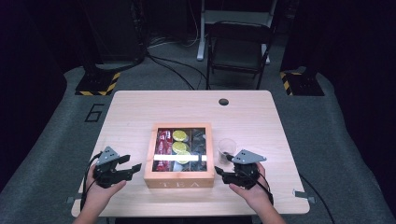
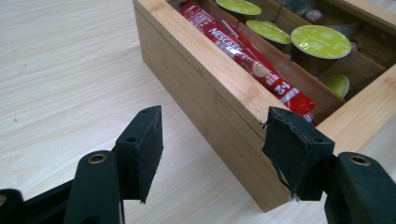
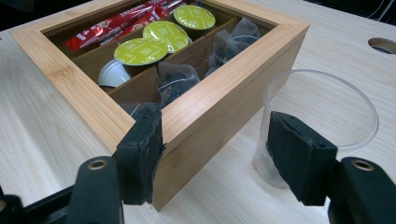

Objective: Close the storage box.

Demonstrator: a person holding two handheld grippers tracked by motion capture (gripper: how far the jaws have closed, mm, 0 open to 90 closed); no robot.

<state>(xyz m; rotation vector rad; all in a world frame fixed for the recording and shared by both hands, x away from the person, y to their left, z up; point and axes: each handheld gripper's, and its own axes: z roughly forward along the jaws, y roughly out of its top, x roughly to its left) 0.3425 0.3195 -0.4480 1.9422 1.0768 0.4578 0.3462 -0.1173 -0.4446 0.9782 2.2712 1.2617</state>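
A wooden box [image 1: 179, 179] marked TEA sits mid-table, holding red Nescafe sticks [image 2: 243, 51], green-lidded capsules [image 3: 140, 50] and dark tea bags [image 3: 229, 42]. My left gripper [image 1: 133, 168] lies at the box's front left corner, open. In the left gripper view its jaws [image 2: 217, 119] frame that corner of the box [image 2: 201, 88] without touching it. My right gripper [image 1: 219, 175] is at the front right corner, open. In its own view [image 3: 215, 120] one pad stands before the box [image 3: 224, 121], the other before a clear plastic cup [image 3: 322, 107], which stands right of the box [image 1: 227, 148].
The light wooden table [image 1: 140, 112] has a round cable hole [image 1: 223, 101] near its far edge. A dark folding chair [image 1: 238, 46] stands beyond the table. Bare tabletop lies left of the box and beyond it.
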